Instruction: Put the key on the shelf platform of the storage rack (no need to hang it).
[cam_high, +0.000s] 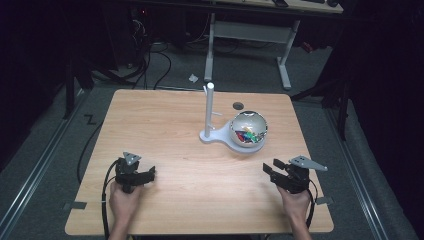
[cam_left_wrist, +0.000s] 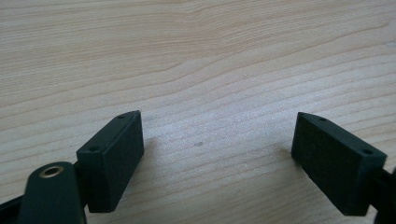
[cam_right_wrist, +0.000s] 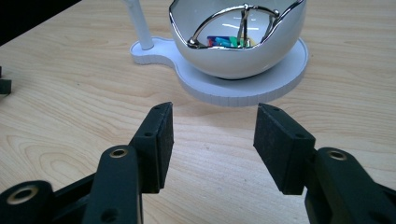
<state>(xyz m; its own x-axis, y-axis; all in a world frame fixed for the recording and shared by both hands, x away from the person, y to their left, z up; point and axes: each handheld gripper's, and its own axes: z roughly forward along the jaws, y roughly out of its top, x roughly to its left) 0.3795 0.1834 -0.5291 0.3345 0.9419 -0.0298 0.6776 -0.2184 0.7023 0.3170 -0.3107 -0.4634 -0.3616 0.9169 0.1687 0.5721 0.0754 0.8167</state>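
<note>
The bowl (cam_high: 249, 129) sits on the round end of a white stand (cam_high: 214, 136) on the far half of the desk (cam_high: 165, 125), right of the desk's middle, with a white post (cam_high: 208, 111) rising upright from the stand's narrower end just to the bowl's left. Small coloured pieces (cam_high: 248, 135) lie in the bottom of the bowl; what they are is too small to tell.

The right tongs (cam_high: 276, 168) rest near the front right of the desk with their jaws apart and nothing between them. In the right gripper view the bowl (cam_right_wrist: 243, 39) stands straight ahead and a little to the right of the gap between those jaws, so it looks as if a forward push would carry them to it.

The left tongs (cam_high: 148, 174) lie at the front left, jaws wide apart over bare wood (cam_left_wrist: 201, 70), also holding nothing. From there the bowl is off across the desk, forward and to the right, well apart.

The right hand (cam_high: 296, 202) is clearly the nearer one, so I judge the reach falls to it, while the left hand (cam_high: 123, 200) would have to cross the desk's middle
</note>
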